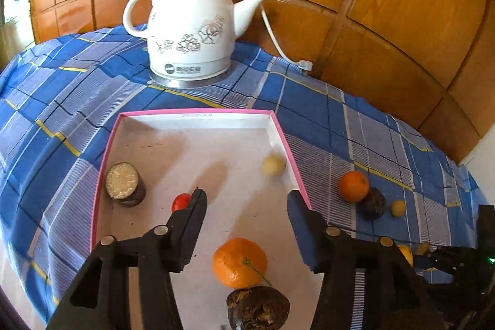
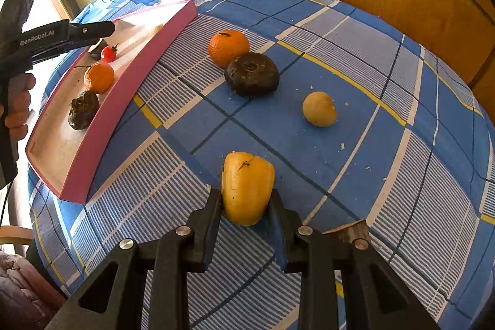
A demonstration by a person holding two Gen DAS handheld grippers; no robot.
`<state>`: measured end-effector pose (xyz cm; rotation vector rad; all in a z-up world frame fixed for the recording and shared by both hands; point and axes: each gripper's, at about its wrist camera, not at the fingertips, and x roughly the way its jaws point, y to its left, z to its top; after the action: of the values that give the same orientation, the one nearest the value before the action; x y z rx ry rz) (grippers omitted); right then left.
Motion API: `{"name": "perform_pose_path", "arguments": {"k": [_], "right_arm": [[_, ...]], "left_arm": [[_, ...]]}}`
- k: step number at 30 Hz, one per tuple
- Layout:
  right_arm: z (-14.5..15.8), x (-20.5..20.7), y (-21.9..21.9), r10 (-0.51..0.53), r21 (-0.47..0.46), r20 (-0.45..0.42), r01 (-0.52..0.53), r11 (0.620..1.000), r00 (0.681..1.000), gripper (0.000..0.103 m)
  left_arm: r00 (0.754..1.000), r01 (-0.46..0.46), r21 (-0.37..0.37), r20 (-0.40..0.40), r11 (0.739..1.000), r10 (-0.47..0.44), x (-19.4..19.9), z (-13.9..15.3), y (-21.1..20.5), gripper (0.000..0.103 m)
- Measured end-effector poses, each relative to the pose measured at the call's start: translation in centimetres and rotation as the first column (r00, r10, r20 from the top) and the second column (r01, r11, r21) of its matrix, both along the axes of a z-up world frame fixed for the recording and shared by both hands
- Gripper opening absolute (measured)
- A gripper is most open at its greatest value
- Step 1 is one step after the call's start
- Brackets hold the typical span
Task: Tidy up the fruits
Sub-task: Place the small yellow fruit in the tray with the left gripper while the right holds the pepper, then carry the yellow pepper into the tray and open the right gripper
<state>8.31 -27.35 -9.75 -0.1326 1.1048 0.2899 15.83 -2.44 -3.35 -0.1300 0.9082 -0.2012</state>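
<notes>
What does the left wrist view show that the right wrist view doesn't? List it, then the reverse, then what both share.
Only the left wrist view: the pale round fruit in the tray, and the left gripper open over it.
Only the right wrist view: the right gripper shut on the yellow fruit.
Both: the pink tray, kettle, and the orange beside the dark fruit on the cloth.

Home dining table: checked tablecloth, electric kettle.
</notes>
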Motion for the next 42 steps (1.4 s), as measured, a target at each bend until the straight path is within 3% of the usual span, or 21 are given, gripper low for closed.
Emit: {"name": "perform_pose_path", "arguments": {"k": [3, 6, 8, 13, 19, 32, 42], "right_arm": [[0.0, 0.0, 0.1, -0.001, -0.004, 0.000, 0.001, 1.000, 1.000, 0.030], [0.0, 0.0, 0.1, -0.004, -0.002, 0.000, 0.004, 1.000, 1.000, 0.030], [-0.1, 0.0, 0.1, -0.005, -0.003, 0.002, 0.005, 1.000, 1.000, 0.030], [-0.1, -0.1, 0.3, -0.007, -0.014, 0.010, 0.007, 1.000, 1.000, 0.030], [-0.2, -0.3, 0.6, -0.013, -0.024, 0.020, 0.014, 1.000, 1.000, 0.030], [-0.2, -0.8, 0.4, -0.017, -0.022, 0.046, 0.018, 1.000, 0.999, 0.030], [-0.2, -0.9, 0.7, -0.011, -0.049, 0.065, 0.014, 0.999, 0.998, 0.030]], "left_arm": [[1.000, -0.027, 0.031, 0.004, 0.999, 0.027, -1.0, 0.3, 0.0, 0.061], [0.998, -0.060, 0.062, 0.041, 0.996, 0.057, -3.2, 1.0, 0.2, 0.073], [0.995, -0.083, 0.072, 0.063, 0.994, 0.078, -4.4, 1.3, 0.3, 0.087], [0.988, -0.137, 0.109, 0.092, 0.985, 0.128, -7.3, 1.7, 0.6, 0.102], [0.980, -0.186, 0.135, 0.095, 0.973, 0.174, -9.2, 2.0, 0.8, 0.103], [0.950, -0.273, 0.191, 0.208, 0.943, 0.233, -11.7, 3.7, 1.8, 0.103], [0.943, -0.297, 0.181, 0.211, 0.938, 0.258, -12.3, 3.5, 2.3, 0.103]]}}
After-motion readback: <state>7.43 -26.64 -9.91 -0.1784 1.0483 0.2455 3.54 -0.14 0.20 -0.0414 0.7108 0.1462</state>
